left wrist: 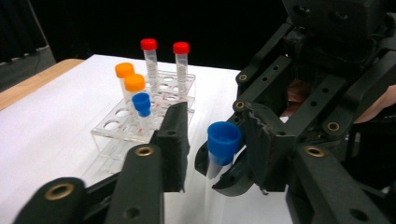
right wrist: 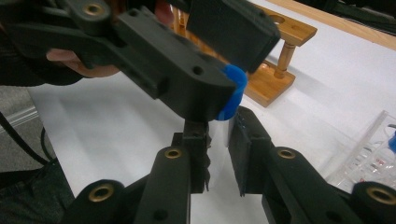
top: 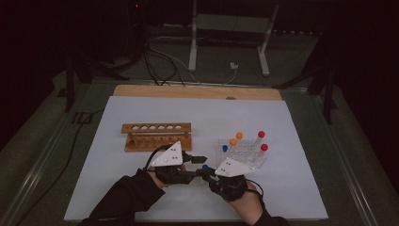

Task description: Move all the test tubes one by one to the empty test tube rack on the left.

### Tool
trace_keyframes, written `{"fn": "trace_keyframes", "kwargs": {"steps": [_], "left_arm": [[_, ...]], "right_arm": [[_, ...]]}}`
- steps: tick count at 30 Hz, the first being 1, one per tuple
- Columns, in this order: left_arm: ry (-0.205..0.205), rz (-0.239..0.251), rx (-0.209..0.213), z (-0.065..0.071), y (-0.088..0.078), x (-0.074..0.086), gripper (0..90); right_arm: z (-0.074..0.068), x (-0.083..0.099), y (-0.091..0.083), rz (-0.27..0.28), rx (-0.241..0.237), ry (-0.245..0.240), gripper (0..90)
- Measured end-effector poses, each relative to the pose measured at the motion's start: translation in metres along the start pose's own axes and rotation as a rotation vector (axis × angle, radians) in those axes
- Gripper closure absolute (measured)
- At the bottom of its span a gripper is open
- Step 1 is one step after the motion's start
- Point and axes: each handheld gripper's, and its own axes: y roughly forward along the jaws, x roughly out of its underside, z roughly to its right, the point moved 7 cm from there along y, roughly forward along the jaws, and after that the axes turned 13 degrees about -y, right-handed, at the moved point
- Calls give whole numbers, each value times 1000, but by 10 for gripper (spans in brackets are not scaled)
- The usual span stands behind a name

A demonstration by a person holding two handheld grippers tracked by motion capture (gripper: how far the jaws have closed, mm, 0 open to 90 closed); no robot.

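Handover | my right gripper (left wrist: 233, 163) clamps blue-capped tube (left wrist: 223, 142) | left gripper (right wrist: 224, 70) jaws around cap, not yet pressing | squeeze squarely before releasing.

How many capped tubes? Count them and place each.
6. Five stand in the clear rack: two red-capped, two orange-capped, one blue-capped. The sixth tube, blue-capped, is in the right gripper's jaws.

Blue-capped tube (left wrist: 220, 148): clear plastic body, cap on, held near upright w/ slight tilt. Body sits between the right fingers (right wrist: 245, 144), cap end up, cap flanked by the left fingers (left wrist: 173, 142), above the worktop (top: 117, 188).
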Motion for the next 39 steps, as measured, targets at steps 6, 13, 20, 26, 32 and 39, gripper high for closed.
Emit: {"fn": "trace_keyframes", "kwargs": {"steps": [6,13,20,26,32,39], "left_arm": [[7,-15,6,1,3,0,721],[0,-19,11,1,3,-1,774],[-1,0,4,0,-3,-8,778],[-12,19,-38,-9,-14,-15,777],[-14,35,-93,-23,-27,-23,777],[-32,47,-145,-39,-39,-33,777]], "right_arm": [[1,0,-1,0,1,2,767],[2,1,-1,2,1,10,766],[4,-3,-5,32,10,15,703],[12,-3,-13,58,32,31,560],[13,-7,-18,103,29,32,440],[15,-8,-18,111,21,48,258]]}}
